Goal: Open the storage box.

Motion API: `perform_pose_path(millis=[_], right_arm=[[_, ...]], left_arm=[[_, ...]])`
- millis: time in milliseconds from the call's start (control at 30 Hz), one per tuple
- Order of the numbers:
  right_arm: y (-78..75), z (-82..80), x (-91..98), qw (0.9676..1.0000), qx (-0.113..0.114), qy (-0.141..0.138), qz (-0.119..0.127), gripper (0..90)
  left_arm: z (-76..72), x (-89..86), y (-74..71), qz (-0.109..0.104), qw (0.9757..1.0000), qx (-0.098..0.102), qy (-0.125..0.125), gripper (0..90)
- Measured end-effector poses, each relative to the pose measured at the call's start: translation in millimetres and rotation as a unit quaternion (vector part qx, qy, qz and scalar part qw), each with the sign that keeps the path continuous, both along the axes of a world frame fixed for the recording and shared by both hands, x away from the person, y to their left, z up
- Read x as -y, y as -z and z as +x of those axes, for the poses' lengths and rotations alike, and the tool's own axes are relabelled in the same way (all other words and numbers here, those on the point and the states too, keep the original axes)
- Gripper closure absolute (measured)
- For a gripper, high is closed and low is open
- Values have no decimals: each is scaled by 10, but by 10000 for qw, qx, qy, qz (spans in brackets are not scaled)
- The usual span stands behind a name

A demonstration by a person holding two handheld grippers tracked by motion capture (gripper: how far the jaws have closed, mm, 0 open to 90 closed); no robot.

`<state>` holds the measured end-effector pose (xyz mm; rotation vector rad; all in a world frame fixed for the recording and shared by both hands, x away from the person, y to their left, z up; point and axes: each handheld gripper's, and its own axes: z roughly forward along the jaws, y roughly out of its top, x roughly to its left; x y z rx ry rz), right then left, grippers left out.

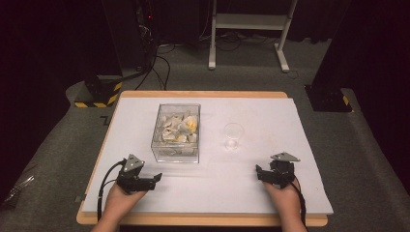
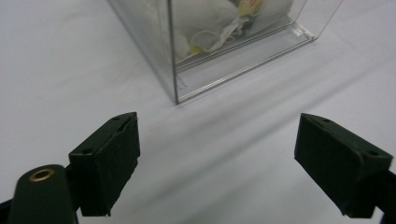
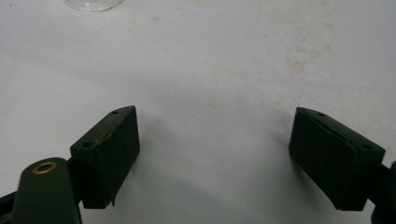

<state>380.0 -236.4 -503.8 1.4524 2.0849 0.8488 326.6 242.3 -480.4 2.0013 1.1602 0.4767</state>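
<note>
High view. Left gripper sits at the near left of the table, jaws pointing across toward the middle. The clear box of crumpled white sachets stands just beyond it and slightly to its right, long axis running away from the person. Right gripper rests at the near right; the clear cup stands upright beyond it and a little to its left, apart from the box. The left gripper is nearer the box, the right nearer the cup.

Left gripper view. Jaws wide, nothing between them, bare white surface below. The box's near bottom corner lies ahead of the gap, left of its centre line, and the box runs off up and to the right. The sachets show through the wall, above and ahead of the jaws. Judgement: reaching them means coming up over the rim and going down from above, not straight forward.

Right gripper view. Jaws spread wide, empty, over the stained tabletop. The cup's base shows at the top edge, ahead and left of the left-hand jaw, well apart. Judgement: this gripper would have to swing left to line up on it.
</note>
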Motion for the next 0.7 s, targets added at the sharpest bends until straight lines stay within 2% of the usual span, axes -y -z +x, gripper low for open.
perform_pose_path(millis=[233,400,700], right_arm=[[0,0,0,10000,1,-1,1,161],[0,0,1,10000,-1,0,2,161],[0,0,0,10000,1,2,-1,161]], left_arm=[[-12,86,-56,-384,9992,48,59,148],[-14,123,-107,-571,9982,162,86,148],[-10,183,-162,-641,9973,327,173,149]])
